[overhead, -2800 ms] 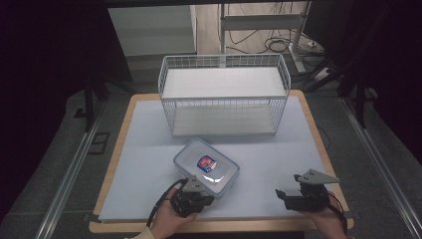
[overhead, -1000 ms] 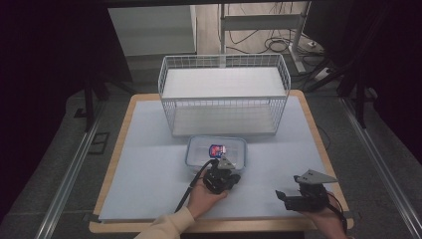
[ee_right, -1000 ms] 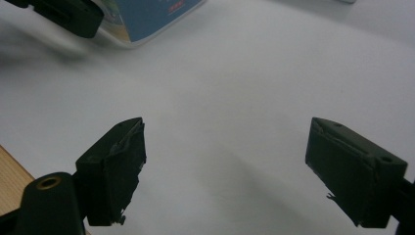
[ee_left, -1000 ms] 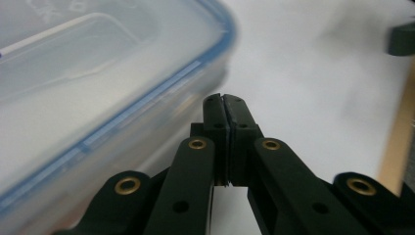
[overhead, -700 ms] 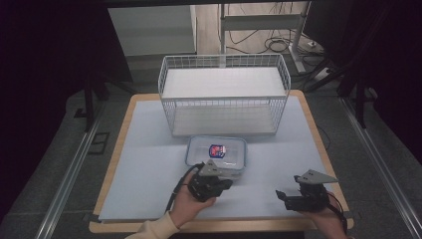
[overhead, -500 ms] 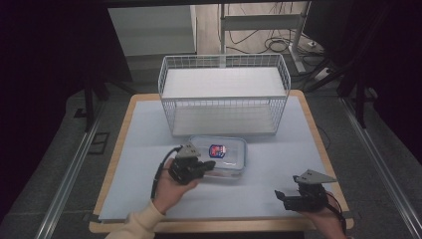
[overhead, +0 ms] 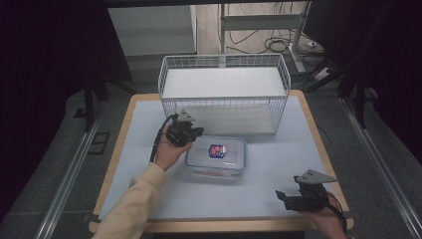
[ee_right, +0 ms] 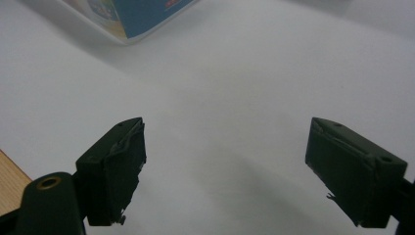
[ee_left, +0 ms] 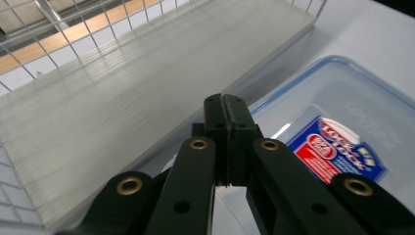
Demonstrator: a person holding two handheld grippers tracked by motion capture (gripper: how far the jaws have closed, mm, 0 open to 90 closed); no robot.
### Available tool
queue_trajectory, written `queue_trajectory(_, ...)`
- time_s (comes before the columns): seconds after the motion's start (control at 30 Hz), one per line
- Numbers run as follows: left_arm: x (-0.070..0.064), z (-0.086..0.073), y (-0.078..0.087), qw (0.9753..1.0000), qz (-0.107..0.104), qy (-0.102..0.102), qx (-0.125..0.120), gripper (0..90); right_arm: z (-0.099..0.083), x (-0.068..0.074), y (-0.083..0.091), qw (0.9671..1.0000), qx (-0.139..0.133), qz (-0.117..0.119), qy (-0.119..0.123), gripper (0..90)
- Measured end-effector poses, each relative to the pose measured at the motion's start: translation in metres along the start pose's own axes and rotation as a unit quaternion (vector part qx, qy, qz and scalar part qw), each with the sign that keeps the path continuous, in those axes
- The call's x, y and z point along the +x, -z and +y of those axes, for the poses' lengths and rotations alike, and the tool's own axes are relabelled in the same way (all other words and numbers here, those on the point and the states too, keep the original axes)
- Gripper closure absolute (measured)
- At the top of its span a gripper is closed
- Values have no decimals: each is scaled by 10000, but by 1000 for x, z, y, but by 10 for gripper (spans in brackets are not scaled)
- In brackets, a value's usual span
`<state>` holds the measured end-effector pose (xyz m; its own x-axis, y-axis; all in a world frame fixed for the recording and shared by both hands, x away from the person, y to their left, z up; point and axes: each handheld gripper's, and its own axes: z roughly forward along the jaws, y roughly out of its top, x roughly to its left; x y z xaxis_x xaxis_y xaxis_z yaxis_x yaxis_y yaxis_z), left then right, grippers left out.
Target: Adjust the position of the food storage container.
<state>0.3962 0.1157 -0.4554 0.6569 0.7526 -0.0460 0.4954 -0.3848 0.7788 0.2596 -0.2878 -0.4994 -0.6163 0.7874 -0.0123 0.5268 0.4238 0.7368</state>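
Note:
A clear plastic food container (overhead: 217, 156) with a blue-rimmed lid and a red and blue label (overhead: 217, 150) lies on the white mat in front of the wire basket (overhead: 224, 94). My left gripper (overhead: 198, 131) hovers just off the container's far-left corner, shut with nothing between its jaws. In the left gripper view the shut jaws (ee_left: 226, 115) point over the container lid (ee_left: 342, 112) toward the basket's white floor (ee_left: 122, 98). My right gripper (overhead: 279, 195) rests near the table's front right, open and empty, its fingertips (ee_right: 122, 161) wide apart over bare mat.
The wire basket's front wall (overhead: 224, 112) stands close behind the container. A corner of a blue printed item (ee_right: 132, 17) shows at the top of the right gripper view. The table's wooden edge (overhead: 224, 226) runs along the front.
The container has been pushed from the front left toward the basket. My left gripper then swung left and forward around to the container's far-left corner. The right gripper has stayed put.

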Motion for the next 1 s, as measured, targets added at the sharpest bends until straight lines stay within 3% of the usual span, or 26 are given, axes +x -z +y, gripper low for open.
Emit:
queue_trajectory(0.3, 7, 0, -10, 9999, 127, -35, 99, 900, 0, 1, -1, 10000, 23, -4, 9, 153)
queue_trajectory(0.37, 10, -2, -14, 9994, 264, -84, 231, 900, 0, 0, -1, 10000, 20, -12, 11, 153)
queue_trajectory(0.6, 15, -7, -22, 9989, 346, -7, 324, 900, -1, 0, -2, 10000, 35, -17, 2, 153)
queue_trajectory(1.0, 20, -6, -21, 9991, 103, 96, 407, 900, 0, 1, -1, 10000, 28, -21, 25, 153)
